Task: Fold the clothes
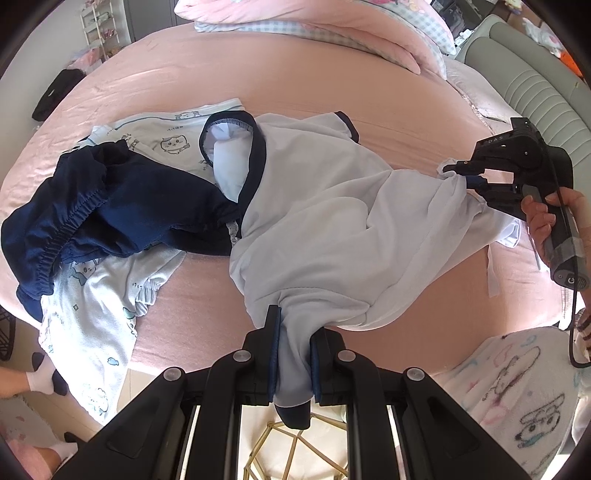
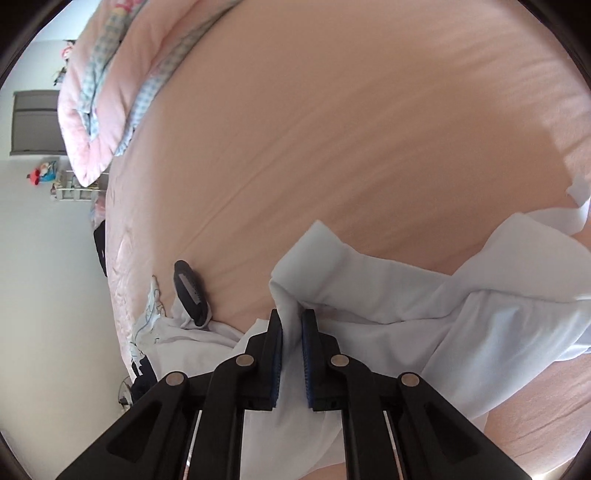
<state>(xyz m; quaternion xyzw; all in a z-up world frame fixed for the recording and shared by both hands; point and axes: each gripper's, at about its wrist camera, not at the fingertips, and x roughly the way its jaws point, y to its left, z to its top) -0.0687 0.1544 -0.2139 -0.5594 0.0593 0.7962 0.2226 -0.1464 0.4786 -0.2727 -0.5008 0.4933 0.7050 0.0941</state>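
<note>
White shirt [image 1: 325, 221] with navy trim spread on pink bed [image 1: 369, 92], left gripper [image 1: 294, 354] pinching its sleeve at the near edge, right gripper [image 2: 291, 354] pinching its hem, navy shorts [image 1: 110, 206] on printed pyjamas [image 1: 96, 306] beside it

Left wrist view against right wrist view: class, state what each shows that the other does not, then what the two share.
Only the left wrist view shows the navy shorts, the cartoon-print pyjamas, the white shirt's navy collar, the left tool and the right tool seen from outside. Only the right wrist view shows the right tool's pads closed on a fold of cloth, and a wall shelf. Both show the white shirt, the pink bed sheet and the folded quilt.
</note>
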